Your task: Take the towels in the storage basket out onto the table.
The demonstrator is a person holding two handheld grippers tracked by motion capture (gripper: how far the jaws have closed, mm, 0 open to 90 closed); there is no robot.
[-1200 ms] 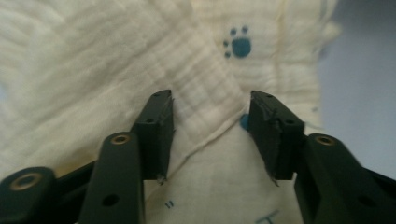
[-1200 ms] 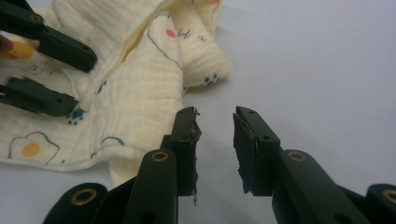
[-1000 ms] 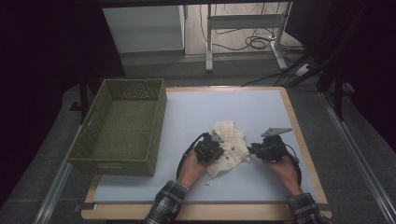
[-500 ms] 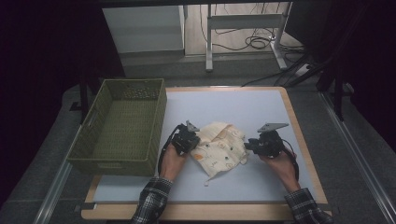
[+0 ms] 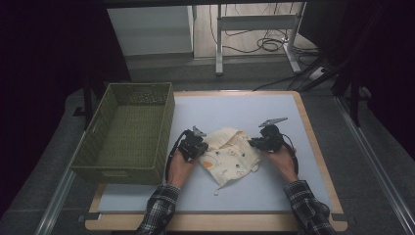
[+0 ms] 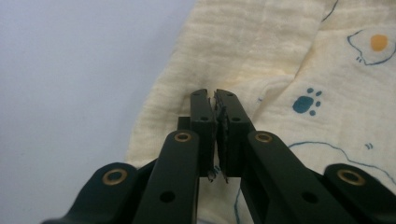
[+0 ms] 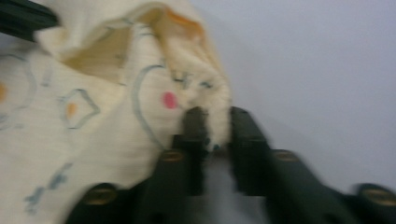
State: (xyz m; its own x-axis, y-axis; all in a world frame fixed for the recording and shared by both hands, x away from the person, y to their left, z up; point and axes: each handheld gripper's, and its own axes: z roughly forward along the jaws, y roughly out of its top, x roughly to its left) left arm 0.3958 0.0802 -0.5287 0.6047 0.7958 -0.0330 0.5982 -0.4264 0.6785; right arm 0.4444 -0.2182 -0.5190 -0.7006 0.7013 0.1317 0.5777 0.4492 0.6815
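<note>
Light, limp printed muslin cloth (image 5: 229,155) near the desk's (image 5: 274,196) front edge, pinched at opposite edges by left gripper (image 6: 215,100) and right gripper (image 7: 215,116), should sag unless held taut.

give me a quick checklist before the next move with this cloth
1. Left hand-held gripper closed on the cloth: ok, jaws pinched on its cream edge.
2. Right hand-held gripper holding the cloth: cannot tell, the view is blurred; the jaws stand apart with fabric between them.
3. Cloth spread flat: not ok, the top is folded over and bunched.
4. Cloth fully on the table: ok.
5. Basket clear of the cloth: ok, it stands apart beyond the left hand-held gripper.
</note>
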